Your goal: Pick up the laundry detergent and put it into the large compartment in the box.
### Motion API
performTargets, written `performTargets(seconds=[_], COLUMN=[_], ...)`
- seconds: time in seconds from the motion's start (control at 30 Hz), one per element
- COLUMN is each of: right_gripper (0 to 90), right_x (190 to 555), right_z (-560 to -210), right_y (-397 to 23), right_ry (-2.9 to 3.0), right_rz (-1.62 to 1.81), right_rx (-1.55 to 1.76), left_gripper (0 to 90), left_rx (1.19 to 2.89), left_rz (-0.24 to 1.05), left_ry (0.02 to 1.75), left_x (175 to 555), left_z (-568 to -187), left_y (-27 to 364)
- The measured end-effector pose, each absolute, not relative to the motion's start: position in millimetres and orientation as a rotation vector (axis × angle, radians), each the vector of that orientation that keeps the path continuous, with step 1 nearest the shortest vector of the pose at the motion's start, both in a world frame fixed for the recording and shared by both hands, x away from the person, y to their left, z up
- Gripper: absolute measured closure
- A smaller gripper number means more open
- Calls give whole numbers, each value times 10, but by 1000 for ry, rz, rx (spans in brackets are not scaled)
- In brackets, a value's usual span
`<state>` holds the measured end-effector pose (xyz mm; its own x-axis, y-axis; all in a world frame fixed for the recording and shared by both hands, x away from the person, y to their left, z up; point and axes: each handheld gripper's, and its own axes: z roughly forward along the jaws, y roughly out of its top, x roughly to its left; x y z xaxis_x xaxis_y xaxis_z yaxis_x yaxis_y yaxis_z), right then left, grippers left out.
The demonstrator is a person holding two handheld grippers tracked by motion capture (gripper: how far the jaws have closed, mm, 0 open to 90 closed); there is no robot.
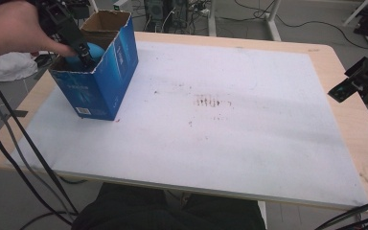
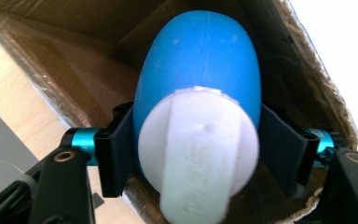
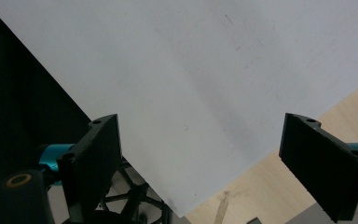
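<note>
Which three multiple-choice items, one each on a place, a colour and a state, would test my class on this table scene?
1. Where does the cardboard box stand on the table?
A. near-right corner
B. far-left part
C. dead centre

2. What colour is the body of the egg-shaped object between the jaws of the left gripper?
A. blue
B. red
C. green

3. How do the jaws of the right gripper stand?
A. shut tight together
B. shut on the box
C. wide apart, nothing between

Key: 1 B, as the high view shows the box by the far-left edge. 2 A, as the left gripper view shows a blue body with a white end. 3 C, as the right gripper view shows bare surface between its jaws.
</note>
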<state>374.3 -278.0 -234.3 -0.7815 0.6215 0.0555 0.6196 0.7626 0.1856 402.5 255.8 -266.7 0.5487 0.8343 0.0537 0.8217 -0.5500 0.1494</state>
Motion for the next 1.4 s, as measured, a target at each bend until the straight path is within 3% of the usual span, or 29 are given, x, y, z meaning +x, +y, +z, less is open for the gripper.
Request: performTargets(seconds=[0.43,1.4], right_gripper=[121,121], right_x=[3762,3760], right_z=[-2343,-2328], right_y=[-2767,-2773], right_ry=[2948,2942], right_rz=[307,312], right_rx=[1021,1024], left_gripper=[247,208], left_rx=[2669,2690], left_rz=[199,259], left_ry=[1389,1291], left_x=[3979,3911], left_z=[-2584,-2339], left_y=[2567,2527])
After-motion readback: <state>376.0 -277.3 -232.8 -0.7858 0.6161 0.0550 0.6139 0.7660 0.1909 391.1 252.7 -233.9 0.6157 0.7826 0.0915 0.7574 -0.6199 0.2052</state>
